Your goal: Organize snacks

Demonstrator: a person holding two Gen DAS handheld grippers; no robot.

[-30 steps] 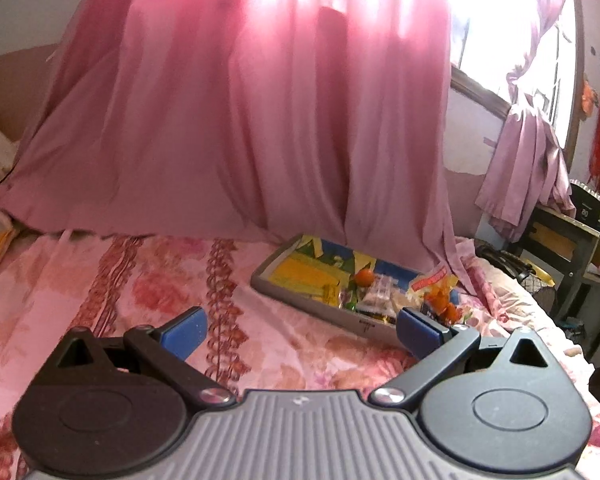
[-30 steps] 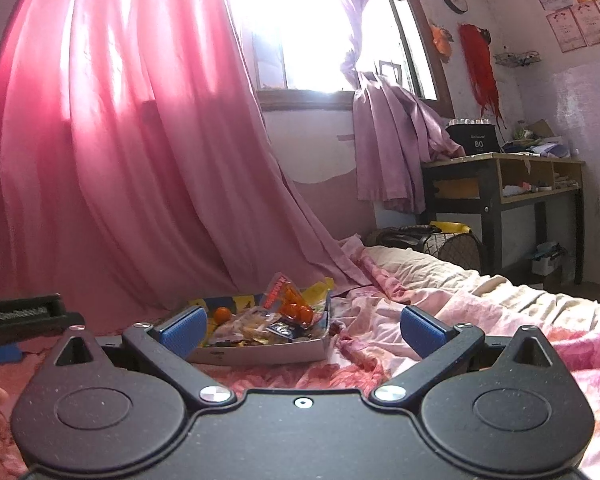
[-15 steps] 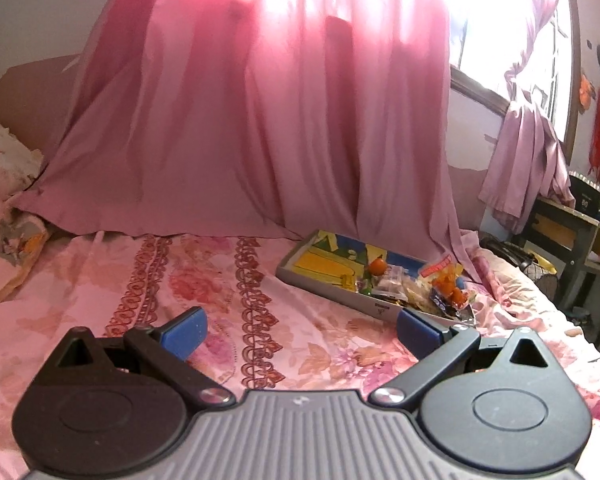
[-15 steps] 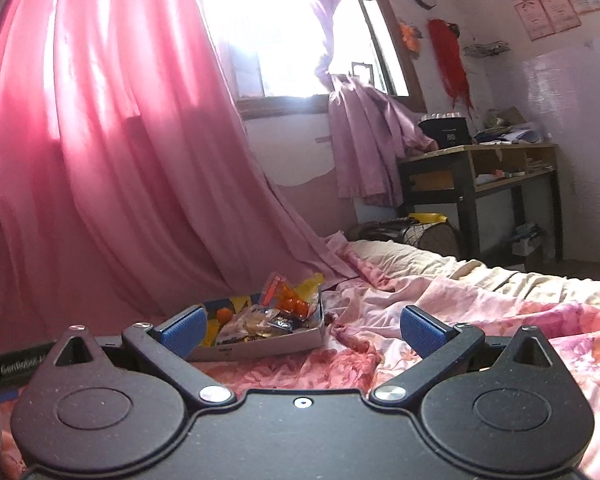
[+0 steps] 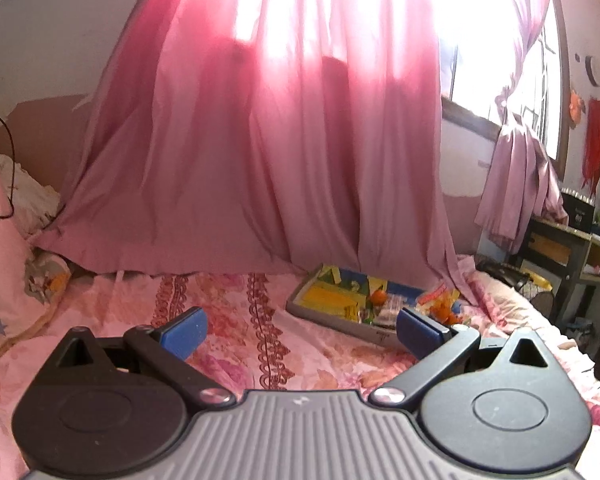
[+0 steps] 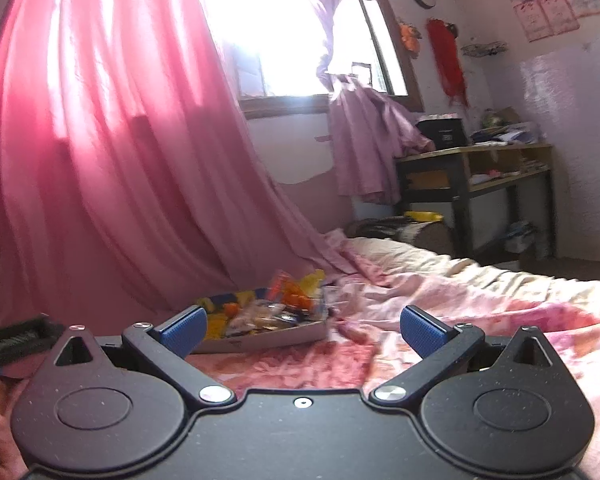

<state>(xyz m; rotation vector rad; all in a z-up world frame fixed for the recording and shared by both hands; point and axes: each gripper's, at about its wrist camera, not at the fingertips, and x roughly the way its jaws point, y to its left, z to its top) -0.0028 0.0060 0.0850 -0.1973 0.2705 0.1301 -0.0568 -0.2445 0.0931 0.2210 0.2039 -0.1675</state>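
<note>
A shallow grey tray (image 5: pixel 332 317) with a colourful bottom lies on the pink floral bedspread, holding a heap of snack packets (image 5: pixel 392 306) and small orange fruits (image 5: pixel 378 297) at its right end. In the right wrist view the same tray (image 6: pixel 268 340) sits ahead and left, with the packets (image 6: pixel 272 312) piled in it. My left gripper (image 5: pixel 300 330) hovers open well short of the tray, nothing between its blue pads. My right gripper (image 6: pixel 302 330) is open too and holds nothing, a short way back from the tray.
A long pink curtain (image 5: pixel 260 140) hangs behind the tray and drapes onto the bed. A pillow (image 5: pixel 4 280) lies at the left. A desk (image 6: pixel 480 176) with clutter stands right of the bed. The left gripper's body (image 6: pixel 16 340) shows at the left edge.
Both grippers have pulled back from the tray, which now looks smaller and farther. The left view has swung left, showing more bedspread and the pillow. Both stay open.
</note>
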